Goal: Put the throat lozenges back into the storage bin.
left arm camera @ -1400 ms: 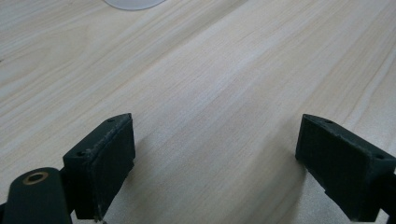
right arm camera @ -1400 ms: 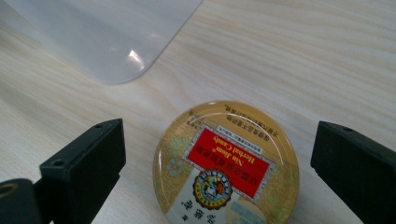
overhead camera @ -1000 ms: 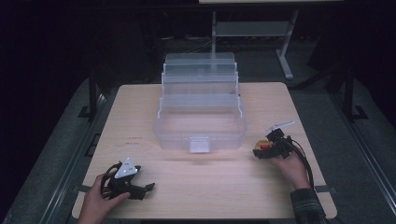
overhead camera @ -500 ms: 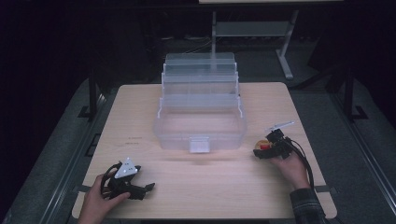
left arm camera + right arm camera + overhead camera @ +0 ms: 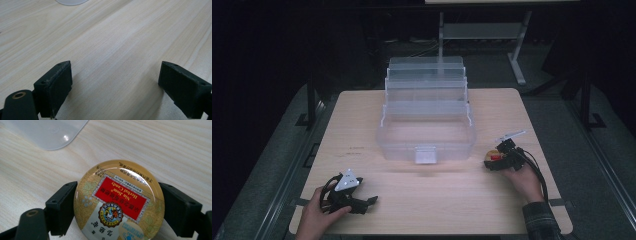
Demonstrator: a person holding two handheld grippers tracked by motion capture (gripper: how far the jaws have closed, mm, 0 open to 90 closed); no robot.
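Note:
A round gold candy tin [image 5: 119, 200] with a red "Herbal Candy" label sits between the jaws of my right gripper [image 5: 117, 195], and both pads touch its rim. From above, that gripper [image 5: 492, 159] rests with the tin [image 5: 493, 155] on the table's right side, just right of the clear box. My left gripper [image 5: 371, 201] lies at the near left of the table. Its jaws stand wide apart over bare wood, with nothing between its fingers [image 5: 56, 85].
A clear plastic tiered organiser box [image 5: 427, 149] stands open in the middle of the light wooden table [image 5: 362, 125], its latch facing me. A corner of it shows as clear plastic [image 5: 47, 132] in the right gripper view. Dark floor and a metal stand [image 5: 517, 60] lie beyond.

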